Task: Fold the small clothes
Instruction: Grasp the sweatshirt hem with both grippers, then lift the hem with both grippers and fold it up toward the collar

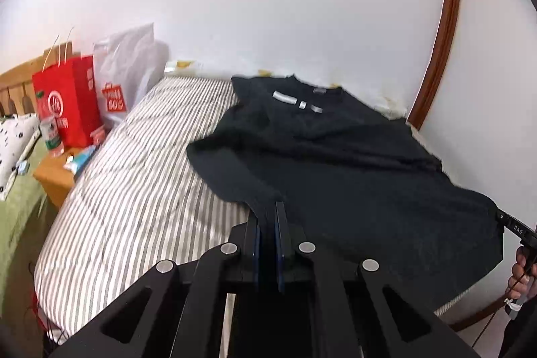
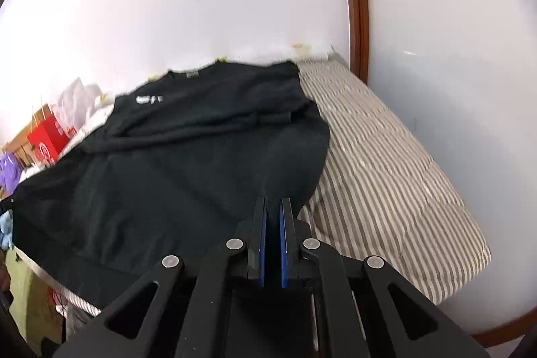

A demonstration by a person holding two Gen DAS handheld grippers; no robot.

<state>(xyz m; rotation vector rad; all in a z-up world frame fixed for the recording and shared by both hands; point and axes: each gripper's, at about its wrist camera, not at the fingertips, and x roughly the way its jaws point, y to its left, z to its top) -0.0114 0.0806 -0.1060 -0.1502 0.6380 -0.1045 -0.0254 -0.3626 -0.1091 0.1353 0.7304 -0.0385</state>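
Observation:
A black long-sleeved sweatshirt (image 1: 335,156) lies spread on a striped mattress (image 1: 134,190), collar toward the wall, sleeves folded across the body. My left gripper (image 1: 268,207) is shut on the sweatshirt's lower left hem corner. My right gripper (image 2: 274,203) is shut on the lower right hem corner of the sweatshirt (image 2: 188,163). The right gripper's tip also shows in the left wrist view (image 1: 513,227), clamped on the hem at the far right. The striped mattress (image 2: 386,163) shows bare to the right.
A white wall runs behind the bed, with a curved brown wooden footboard (image 1: 446,32) at the right. A red paper bag (image 1: 70,99) and a white plastic bag (image 1: 124,72) stand at the head end, by a wooden bedside stand (image 1: 53,176) with small items.

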